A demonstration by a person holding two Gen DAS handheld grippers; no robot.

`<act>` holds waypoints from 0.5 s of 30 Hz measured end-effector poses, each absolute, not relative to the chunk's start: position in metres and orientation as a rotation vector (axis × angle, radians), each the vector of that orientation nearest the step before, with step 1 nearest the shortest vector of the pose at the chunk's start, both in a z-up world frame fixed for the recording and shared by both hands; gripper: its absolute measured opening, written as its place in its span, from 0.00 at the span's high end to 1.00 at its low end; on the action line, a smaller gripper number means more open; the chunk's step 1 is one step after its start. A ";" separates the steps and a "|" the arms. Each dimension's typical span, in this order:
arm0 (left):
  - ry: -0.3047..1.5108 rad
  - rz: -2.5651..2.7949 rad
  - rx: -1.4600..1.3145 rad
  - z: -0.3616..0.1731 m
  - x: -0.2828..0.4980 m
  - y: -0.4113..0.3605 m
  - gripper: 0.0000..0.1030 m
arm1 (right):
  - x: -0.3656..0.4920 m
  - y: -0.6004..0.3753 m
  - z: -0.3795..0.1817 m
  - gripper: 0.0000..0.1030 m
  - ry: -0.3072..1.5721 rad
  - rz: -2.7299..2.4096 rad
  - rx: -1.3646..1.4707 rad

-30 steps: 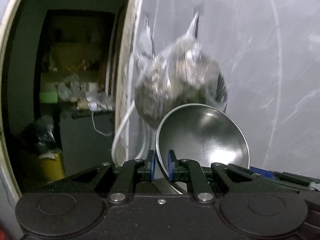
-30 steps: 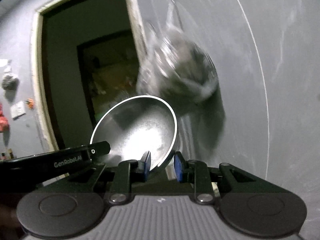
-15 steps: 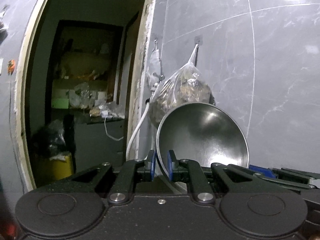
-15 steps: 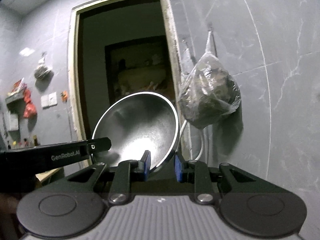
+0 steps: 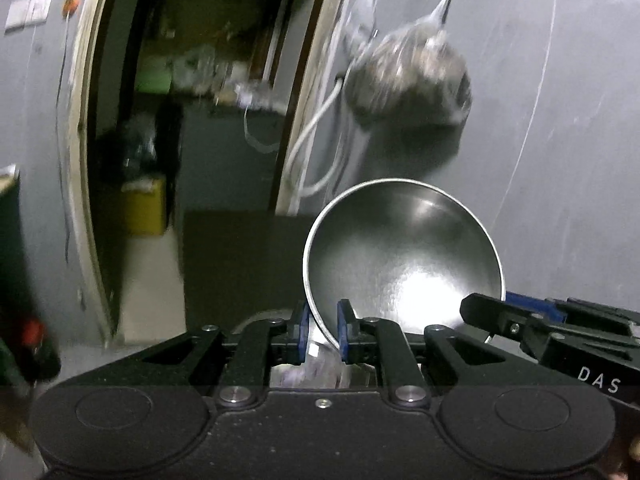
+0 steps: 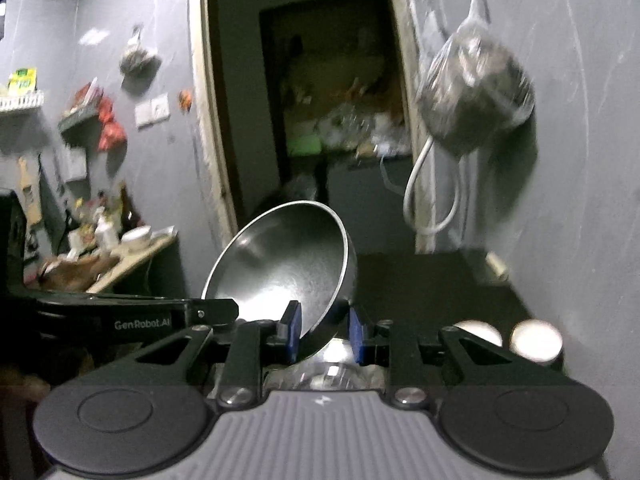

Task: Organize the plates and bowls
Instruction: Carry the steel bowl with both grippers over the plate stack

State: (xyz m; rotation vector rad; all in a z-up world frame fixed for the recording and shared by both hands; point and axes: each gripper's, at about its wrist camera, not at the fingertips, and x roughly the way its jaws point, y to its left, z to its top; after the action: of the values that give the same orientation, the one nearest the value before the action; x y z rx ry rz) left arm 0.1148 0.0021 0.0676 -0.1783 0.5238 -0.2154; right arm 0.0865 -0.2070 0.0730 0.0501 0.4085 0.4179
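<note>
A steel bowl (image 5: 404, 256) is held up in the air by both grippers. My left gripper (image 5: 323, 332) is shut on its left rim, blue pads either side of the wall. My right gripper (image 6: 325, 334) is shut on the bowl's (image 6: 288, 264) right rim. The right gripper's finger shows in the left wrist view (image 5: 540, 328); the left gripper's finger shows in the right wrist view (image 6: 160, 316). The bowl's opening tilts toward the cameras. It looks empty.
A dark counter (image 6: 440, 280) lies below against a grey tiled wall, with two round white lids (image 6: 536, 340) at its right. A plastic bag (image 5: 408, 76) hangs on the wall beside a dark doorway (image 5: 200, 100). A cluttered shelf (image 6: 100, 248) stands left.
Both grippers have tipped downward with the bowl, so the counter and floor now show. The hanging bag sits higher in both views. The grips on the bowl are unchanged.
</note>
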 end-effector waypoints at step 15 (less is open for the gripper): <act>0.822 -0.181 -0.220 -0.004 0.085 0.016 0.84 | 0.068 -0.204 0.008 0.72 0.705 0.477 0.065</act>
State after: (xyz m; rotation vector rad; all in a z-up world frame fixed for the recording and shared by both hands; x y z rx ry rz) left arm 0.0846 0.0164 -0.0042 -0.2199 0.8224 -0.1807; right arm 0.0682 -0.2038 0.0083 0.0650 0.7049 0.4773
